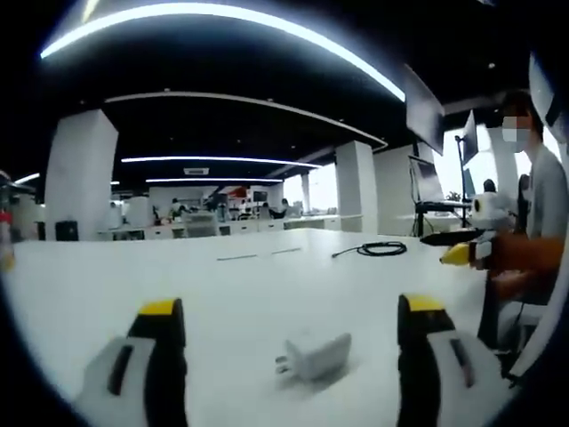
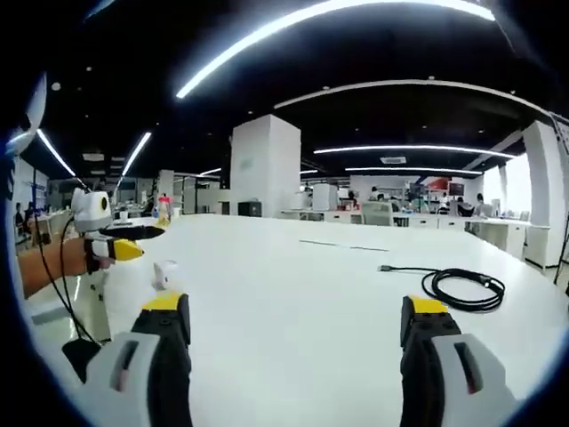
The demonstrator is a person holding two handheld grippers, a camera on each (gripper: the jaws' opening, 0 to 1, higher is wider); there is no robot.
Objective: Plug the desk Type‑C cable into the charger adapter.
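Observation:
A white charger adapter (image 1: 316, 358) lies on the white table (image 1: 222, 285), its prongs pointing left, between the wide-apart jaws of my open left gripper (image 1: 293, 307). The black Type-C cable (image 1: 382, 249) lies coiled farther back on the right, one end trailing left. My right gripper (image 1: 467, 253) shows its yellow tip at the right edge. In the right gripper view the cable coil (image 2: 462, 289) lies ahead on the right, its plug end (image 2: 384, 268) stretched left. My right gripper (image 2: 293, 307) is open and holds nothing. The adapter (image 2: 163, 273) and the left gripper (image 2: 111, 249) sit at the left.
A person (image 1: 538, 196) stands at the table's right edge beside monitors on a stand (image 1: 427, 178). A white pillar (image 1: 80, 173) and rows of office desks (image 1: 222, 222) lie beyond the table. A bottle (image 1: 5, 240) stands at the far left.

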